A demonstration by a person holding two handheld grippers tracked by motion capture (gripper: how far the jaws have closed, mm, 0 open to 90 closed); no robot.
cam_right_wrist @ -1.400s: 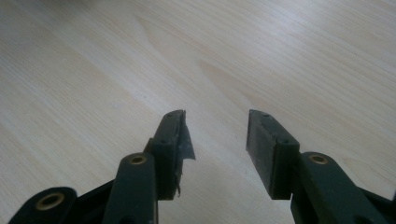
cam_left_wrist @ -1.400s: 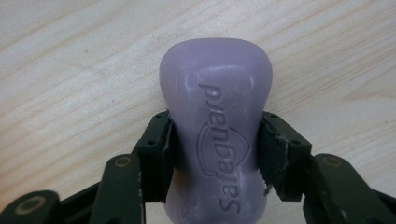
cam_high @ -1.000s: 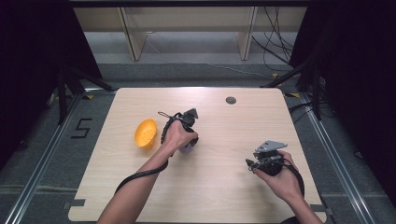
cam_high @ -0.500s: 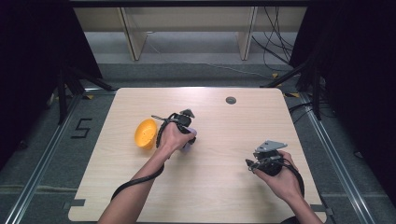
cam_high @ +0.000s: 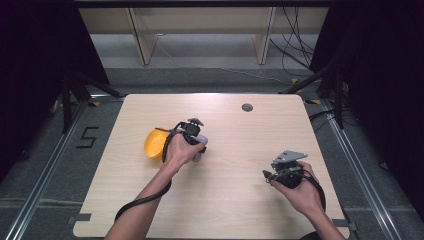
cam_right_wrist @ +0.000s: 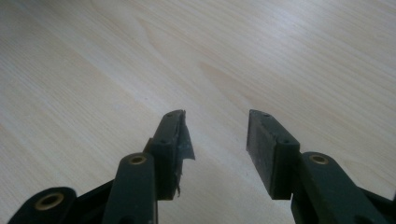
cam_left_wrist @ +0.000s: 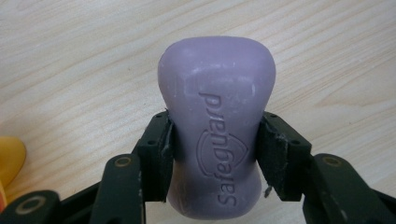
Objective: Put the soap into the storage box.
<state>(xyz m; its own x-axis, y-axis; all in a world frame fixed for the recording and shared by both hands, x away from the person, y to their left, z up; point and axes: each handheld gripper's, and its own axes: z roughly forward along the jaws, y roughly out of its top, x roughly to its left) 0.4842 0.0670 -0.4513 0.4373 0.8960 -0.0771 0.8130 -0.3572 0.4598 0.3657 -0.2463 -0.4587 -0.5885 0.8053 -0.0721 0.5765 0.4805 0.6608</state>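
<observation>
Yellow bowl (cam_high: 154,144): on the pale wood desk (cam_high: 240,215), left of centre | Left tool (cam_left_wrist: 212,154): just right of the bowl, jaws pinching a purple soap bar (cam_left_wrist: 217,116) at its narrow waist, above the desk | Right tool (cam_right_wrist: 215,135): near the desk's right front, jaws spread apart, holding nothing

A purple Safeguard soap bar (cam_left_wrist: 217,135) is pinched at its narrow waist, just beside the orange bowl (cam_high: 155,144).

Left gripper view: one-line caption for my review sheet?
Left hand-held gripper clamps a purple soap bar at its waist above the wooden table.
</observation>
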